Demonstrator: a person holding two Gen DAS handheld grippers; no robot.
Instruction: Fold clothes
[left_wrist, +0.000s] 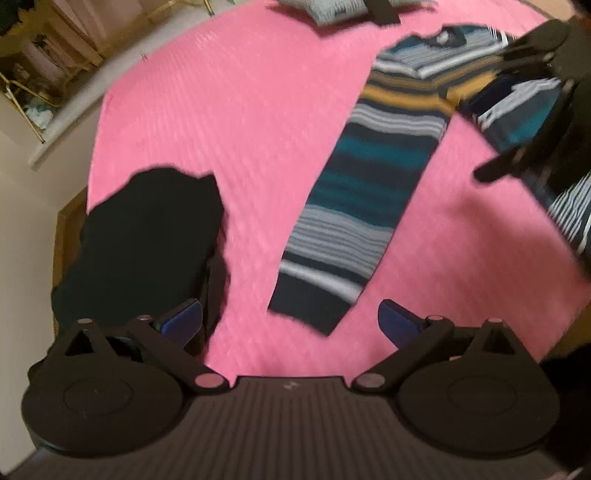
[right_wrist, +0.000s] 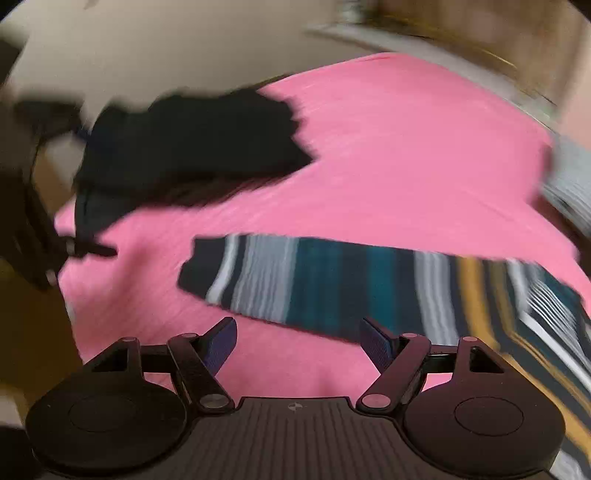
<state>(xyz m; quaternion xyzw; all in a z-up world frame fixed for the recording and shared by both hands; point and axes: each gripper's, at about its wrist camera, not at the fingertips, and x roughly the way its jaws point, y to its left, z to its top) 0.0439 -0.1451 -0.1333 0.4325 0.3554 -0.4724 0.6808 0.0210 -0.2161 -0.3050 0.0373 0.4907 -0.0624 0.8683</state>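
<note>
We held both grippers, left (left_wrist: 290, 319) and right (right_wrist: 298, 339), wide open and empty above the striped sweater (left_wrist: 365, 192), laid flat on the pink bedspread (left_wrist: 229, 122) for folding.

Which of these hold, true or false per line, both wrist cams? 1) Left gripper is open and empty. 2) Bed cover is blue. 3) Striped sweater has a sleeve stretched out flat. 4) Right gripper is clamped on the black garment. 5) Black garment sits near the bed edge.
1) True: the left gripper has nothing between its pads.
2) False: the bed cover is pink.
3) True: the striped sweater has one sleeve lying straight on the cover.
4) False: the right gripper is open and empty; the black garment lies apart from it.
5) True.
</note>
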